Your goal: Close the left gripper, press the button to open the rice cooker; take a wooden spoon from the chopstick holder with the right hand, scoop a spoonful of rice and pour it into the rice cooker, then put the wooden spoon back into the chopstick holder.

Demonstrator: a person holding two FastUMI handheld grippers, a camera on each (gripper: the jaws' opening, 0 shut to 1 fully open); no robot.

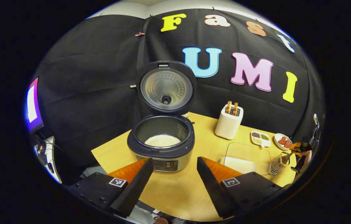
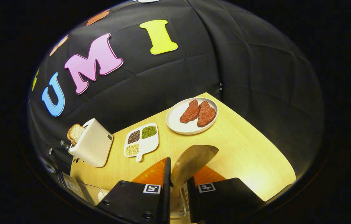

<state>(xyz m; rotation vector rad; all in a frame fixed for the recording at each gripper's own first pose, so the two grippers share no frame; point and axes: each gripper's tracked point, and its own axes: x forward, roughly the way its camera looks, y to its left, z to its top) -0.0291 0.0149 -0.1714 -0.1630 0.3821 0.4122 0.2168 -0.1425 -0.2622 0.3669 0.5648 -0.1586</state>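
The rice cooker (image 1: pixel 163 146) stands with its lid (image 1: pixel 165 88) raised, and white rice lies in its pot. My left gripper (image 1: pixel 174 159) hangs open just in front of the cooker, holding nothing. My right gripper (image 2: pixel 178 174) is shut on the wooden spoon (image 2: pixel 194 160), whose bowl points up past the fingertips. The wire chopstick holder (image 2: pixel 180 199) shows just below, between the fingers. In the left gripper view the chopstick holder (image 1: pixel 277 164) stands at the table's right end, with the right gripper (image 1: pixel 298 152) directly above it. A clear container of rice (image 1: pixel 245 158) lies beside the holder.
A white toaster (image 1: pixel 229 123) with bread stands behind the container. A divided dish of beans (image 2: pixel 141 140) and a plate of meat (image 2: pixel 175 123) sit near the wall. The table edge (image 2: pixel 256 137) runs close on the right. A monitor (image 1: pixel 32 105) glows far left.
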